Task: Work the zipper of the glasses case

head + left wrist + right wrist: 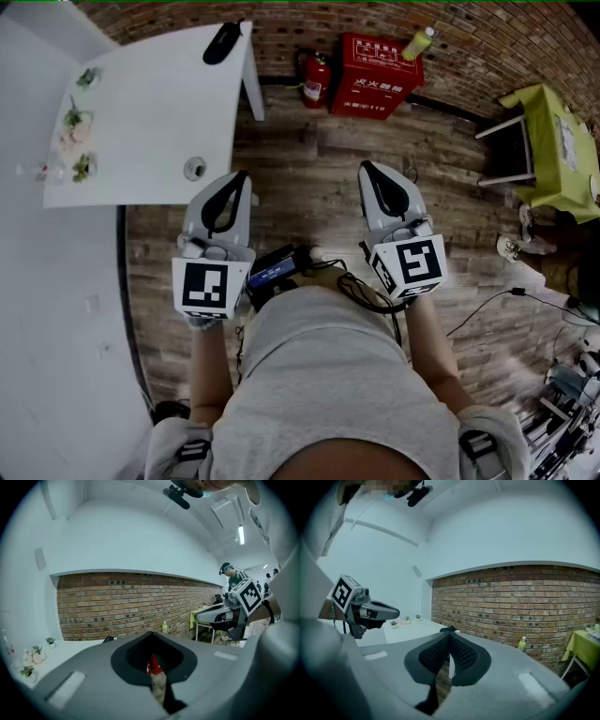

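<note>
The person stands on the wooden floor (309,178) with a gripper in each hand, both held out in front of the waist, side by side and well apart, tilted only slightly downward. The left gripper (236,180) has its jaws pressed together with nothing between them; through the small gap behind its tips I see only floor and a bit of red. The right gripper (369,171) is the same, jaws together and empty. The glasses case (222,42), a dark oblong shape, lies at the far edge of the white table (159,112), close to the corner nearest the brick wall (375,19), and neither gripper is anywhere near it. The left gripper's tips hang just off the table's near corner, beside a small round object (194,169) that sits on the tabletop. A few little potted plants (75,117) stand along the table's left side. Against the wall sit a red cabinet (373,75) with a yellow-green bottle (418,43) on top and a fire extinguisher (317,80) just beside it. Off to the right stands a yellow-green table (558,150), and cables (487,300) trail across the floor near it.
</note>
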Demonstrator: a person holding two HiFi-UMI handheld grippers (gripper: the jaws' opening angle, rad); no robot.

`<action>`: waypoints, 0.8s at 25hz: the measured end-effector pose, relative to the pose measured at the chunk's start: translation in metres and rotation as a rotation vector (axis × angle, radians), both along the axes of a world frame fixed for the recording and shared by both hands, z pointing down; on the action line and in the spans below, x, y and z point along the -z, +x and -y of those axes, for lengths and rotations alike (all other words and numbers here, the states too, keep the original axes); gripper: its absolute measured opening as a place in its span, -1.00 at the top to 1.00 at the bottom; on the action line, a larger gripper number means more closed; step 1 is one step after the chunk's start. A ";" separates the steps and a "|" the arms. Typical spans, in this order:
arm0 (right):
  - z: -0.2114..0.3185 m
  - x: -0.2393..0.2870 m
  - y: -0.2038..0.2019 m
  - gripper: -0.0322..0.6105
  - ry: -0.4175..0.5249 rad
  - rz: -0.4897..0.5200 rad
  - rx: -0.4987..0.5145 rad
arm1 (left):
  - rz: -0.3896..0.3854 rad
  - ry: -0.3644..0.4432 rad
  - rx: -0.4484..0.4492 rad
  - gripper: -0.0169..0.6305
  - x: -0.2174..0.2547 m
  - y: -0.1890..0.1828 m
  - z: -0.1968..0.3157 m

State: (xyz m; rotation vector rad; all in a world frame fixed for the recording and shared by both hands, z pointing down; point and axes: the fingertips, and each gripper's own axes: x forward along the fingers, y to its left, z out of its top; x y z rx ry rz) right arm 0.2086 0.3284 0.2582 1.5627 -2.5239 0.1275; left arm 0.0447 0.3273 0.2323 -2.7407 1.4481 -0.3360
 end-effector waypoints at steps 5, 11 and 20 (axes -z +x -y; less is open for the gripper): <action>0.003 -0.001 0.000 0.89 -0.001 -0.005 0.002 | 0.013 -0.003 0.002 0.91 -0.005 0.000 0.003; 0.002 -0.003 0.000 0.89 -0.004 -0.003 -0.001 | 0.011 -0.009 0.001 0.91 -0.008 0.000 0.003; 0.003 -0.003 0.005 0.89 -0.007 0.030 -0.035 | 0.008 -0.019 0.011 0.91 -0.010 0.000 0.003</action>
